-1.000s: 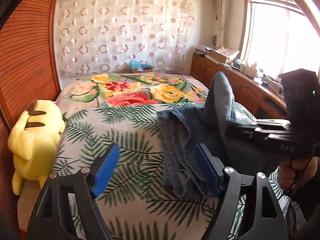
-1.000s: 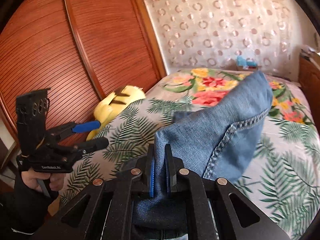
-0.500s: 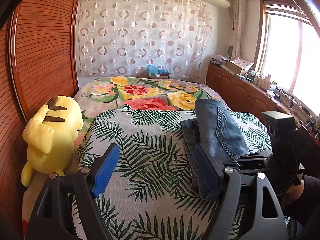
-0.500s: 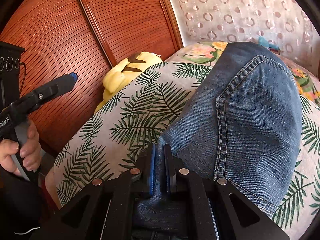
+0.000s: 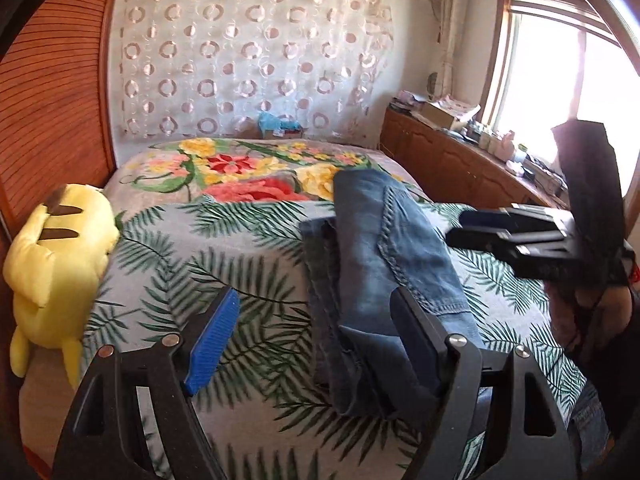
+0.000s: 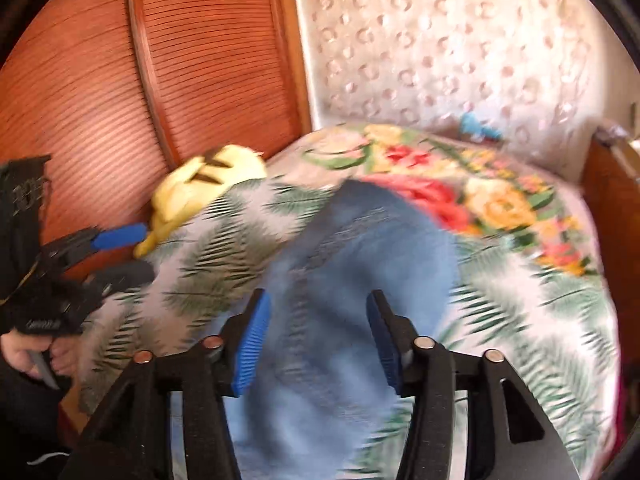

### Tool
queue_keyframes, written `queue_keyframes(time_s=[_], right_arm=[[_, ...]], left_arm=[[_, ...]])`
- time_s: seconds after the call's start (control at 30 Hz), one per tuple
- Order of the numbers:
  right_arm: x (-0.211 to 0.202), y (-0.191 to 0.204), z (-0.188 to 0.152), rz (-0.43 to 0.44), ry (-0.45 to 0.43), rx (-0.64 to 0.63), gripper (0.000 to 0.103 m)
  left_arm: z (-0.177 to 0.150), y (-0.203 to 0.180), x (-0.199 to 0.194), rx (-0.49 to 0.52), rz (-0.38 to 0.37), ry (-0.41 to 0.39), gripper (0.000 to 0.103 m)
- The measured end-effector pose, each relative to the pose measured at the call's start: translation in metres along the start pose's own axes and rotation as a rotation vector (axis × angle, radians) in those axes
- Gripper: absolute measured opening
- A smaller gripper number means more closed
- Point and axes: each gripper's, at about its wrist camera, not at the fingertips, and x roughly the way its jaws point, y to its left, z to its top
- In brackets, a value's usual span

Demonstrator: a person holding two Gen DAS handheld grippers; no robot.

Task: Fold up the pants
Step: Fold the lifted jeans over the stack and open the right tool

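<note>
The blue jeans [image 5: 380, 260] lie in a folded pile on the leaf-print bedspread [image 5: 240, 240], the top layer showing a stitched seam. My left gripper [image 5: 316, 340] is open just in front of them, its right finger over the near edge of the denim and nothing pressed between the pads. My right gripper [image 6: 318, 340] is opening; the jeans [image 6: 360, 248] show blurred between and below its blue pads, which stand apart from the cloth. The left view shows the right gripper [image 5: 458, 226] just right of the pile. The right view shows the left gripper [image 6: 132, 254] at far left, held by a hand.
A yellow plush toy [image 5: 52, 260] leans at the bed's left edge against ribbed wooden doors [image 6: 160, 80]. A low wooden cabinet [image 5: 440, 160] with clutter runs under the window on the right. A small blue item [image 5: 276, 124] sits at the head of the bed.
The right gripper's jaws, shut on the denim before, now stand apart, and the lifted jeans have come down into a folded pile. The left gripper stays open.
</note>
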Motion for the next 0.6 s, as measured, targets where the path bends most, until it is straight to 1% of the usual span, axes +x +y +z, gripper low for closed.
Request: queue_keyframes(time_s=[0.07, 0.13, 0.2, 0.23, 0.4, 0.5, 0.6], right_arm=[[0.010, -0.012, 0.003, -0.038, 0.007, 0.002, 0.058], [0.019, -0.021, 0.002, -0.070, 0.023, 0.007, 0.058], [0.020, -0.032, -0.001, -0.086, 0.035, 0.015, 0.058], [0.028, -0.034, 0.001, -0.089, 0.040, 0.018, 0.058], [0.047, -0.045, 0.012, -0.062, 0.041, 0.043, 0.059], [0.065, -0.053, 0.019, -0.043, 0.060, 0.057, 0.065], [0.084, -0.070, 0.023, -0.016, 0.109, 0.069, 0.069]], left_arm=[[-0.002, -0.009, 0.009, 0.010, -0.018, 0.024, 0.079], [-0.004, -0.015, 0.015, 0.015, -0.034, 0.038, 0.079], [-0.005, -0.020, 0.021, 0.030, -0.035, 0.057, 0.079], [-0.006, -0.021, 0.022, 0.035, -0.033, 0.061, 0.079], [-0.011, -0.021, 0.031, 0.024, -0.052, 0.111, 0.079], [-0.022, -0.019, 0.038, 0.043, 0.004, 0.144, 0.079], [-0.032, -0.010, 0.038, 0.013, 0.013, 0.167, 0.079]])
